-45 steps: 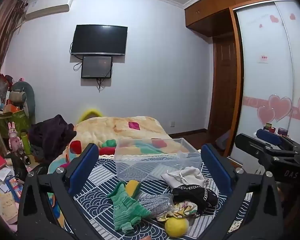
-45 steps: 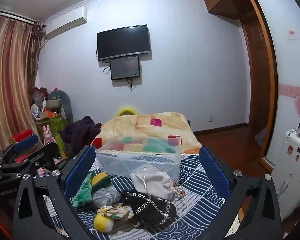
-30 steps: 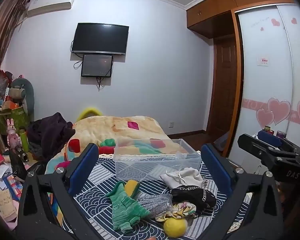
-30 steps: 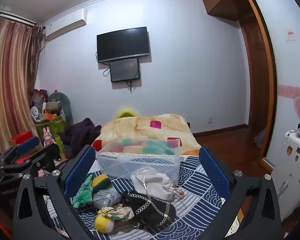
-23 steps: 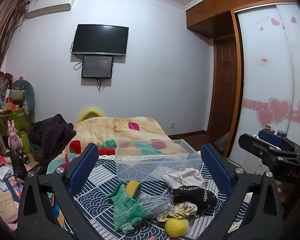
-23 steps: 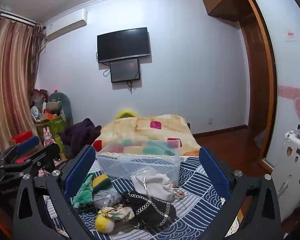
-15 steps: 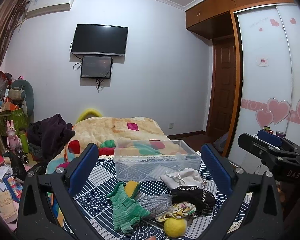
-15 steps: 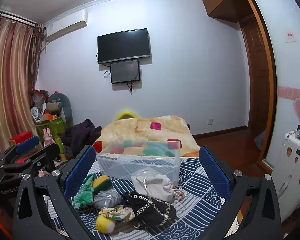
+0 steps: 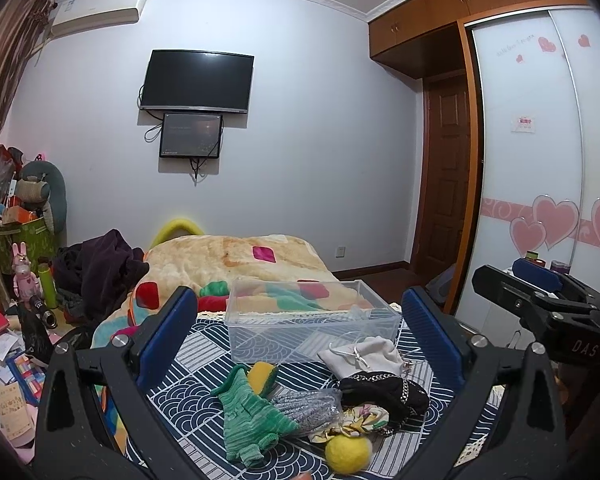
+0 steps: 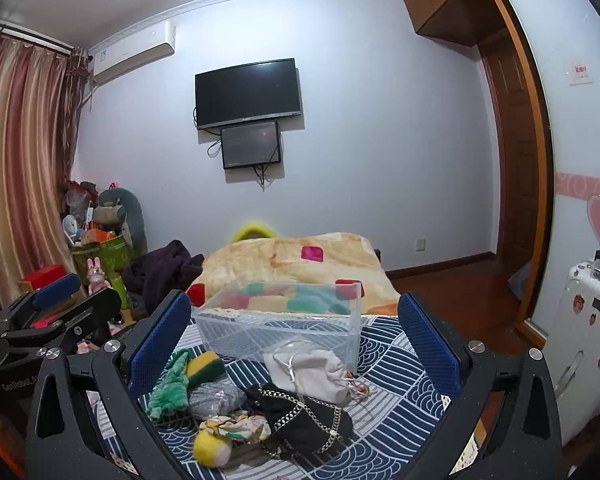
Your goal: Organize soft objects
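Note:
A clear plastic bin (image 9: 312, 330) (image 10: 284, 326) stands empty on the blue patterned cloth (image 9: 188, 396). In front of it lie a green knit piece (image 9: 252, 420) (image 10: 168, 386), a yellow-green sponge (image 9: 262, 376) (image 10: 206, 362), a grey mesh bag (image 9: 308, 408), a white drawstring pouch (image 9: 364, 356) (image 10: 312, 370), a black chain bag (image 9: 384, 390) (image 10: 304, 418), a floral scrunchie (image 9: 356, 420) and a yellow ball (image 9: 348, 454) (image 10: 212, 450). My left gripper (image 9: 300, 344) and right gripper (image 10: 294, 344) are both open and empty, held above the pile.
A bed with a patchwork blanket (image 9: 236, 264) lies behind the bin. Dark clothes (image 9: 100, 268) and clutter are at the left. A wardrobe with heart stickers (image 9: 540, 200) and a white suitcase (image 10: 584, 340) stand at the right.
Only slight camera sway; both grippers stay open above the pile and no object has moved.

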Available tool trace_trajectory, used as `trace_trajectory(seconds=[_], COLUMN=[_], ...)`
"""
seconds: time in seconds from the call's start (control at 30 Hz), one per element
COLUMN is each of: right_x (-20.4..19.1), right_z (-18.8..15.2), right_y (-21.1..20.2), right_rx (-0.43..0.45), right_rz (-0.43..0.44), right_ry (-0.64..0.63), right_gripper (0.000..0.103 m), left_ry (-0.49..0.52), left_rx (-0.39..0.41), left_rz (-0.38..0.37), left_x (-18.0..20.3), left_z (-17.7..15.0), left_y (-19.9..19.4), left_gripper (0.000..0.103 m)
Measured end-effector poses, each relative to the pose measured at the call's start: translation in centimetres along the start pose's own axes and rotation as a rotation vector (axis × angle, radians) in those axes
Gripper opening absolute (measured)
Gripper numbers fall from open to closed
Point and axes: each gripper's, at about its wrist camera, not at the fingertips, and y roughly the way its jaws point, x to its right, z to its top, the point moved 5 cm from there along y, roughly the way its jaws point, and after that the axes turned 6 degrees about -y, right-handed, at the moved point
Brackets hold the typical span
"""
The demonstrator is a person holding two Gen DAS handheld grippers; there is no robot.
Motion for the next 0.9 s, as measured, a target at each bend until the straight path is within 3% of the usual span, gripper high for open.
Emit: trace_trajectory(seconds=[0.9], right_x=[-0.17], right_z=[0.11], right_y=[-0.07], right_rx=[0.006], right_rz=[0.004], right_ry=[0.004], right_gripper=[0.103], left_ry=[0.007], left_rx=[0.01], left_rz=[0.006], left_x=[0.1], left_z=[-0.24], left_y=[-0.04], left_gripper=[0.103])
